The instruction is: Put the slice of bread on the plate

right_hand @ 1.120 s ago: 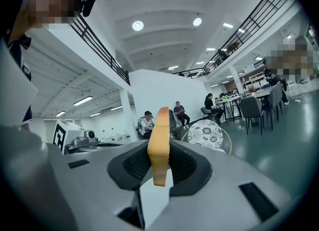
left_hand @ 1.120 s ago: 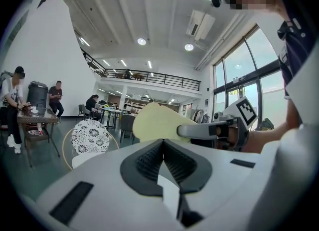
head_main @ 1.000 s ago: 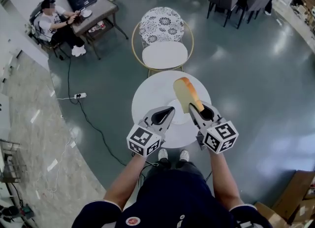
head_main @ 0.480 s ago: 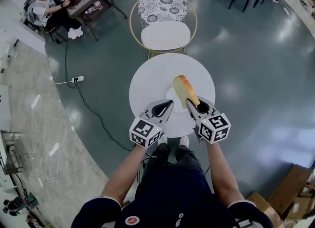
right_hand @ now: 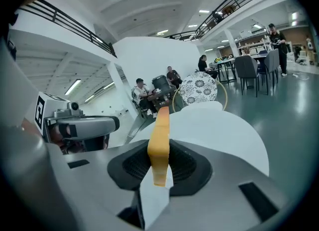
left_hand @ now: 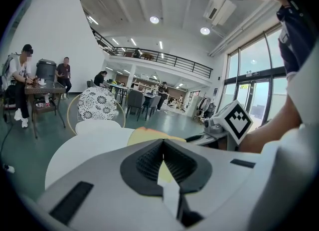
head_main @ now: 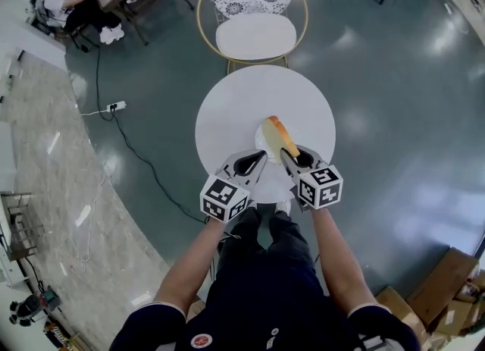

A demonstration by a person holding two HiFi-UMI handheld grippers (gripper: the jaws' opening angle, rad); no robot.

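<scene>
Slice of bread (head_main: 276, 134): pale cream face and golden-orange crust, rounded at the far end. It stands on edge, its thin crust side facing the right gripper view.
Where it is: above the plate (head_main: 261, 145), reaching out across it from the claw. Whether it touches the plate cannot be told.
Right claw (head_main: 292, 157): clamped on the slice's near end, with dark ribbed pads (right_hand: 133, 164) pressing both faces, at the plate's near edge.
Left claw (head_main: 255, 164): jaws together, holding nothing, just left of the plate.
Plate: white and hard to tell from the round white worktop (head_main: 227, 107) it sits on.
Chair (head_main: 254, 35): beyond the plate, past the worktop's far edge.
</scene>
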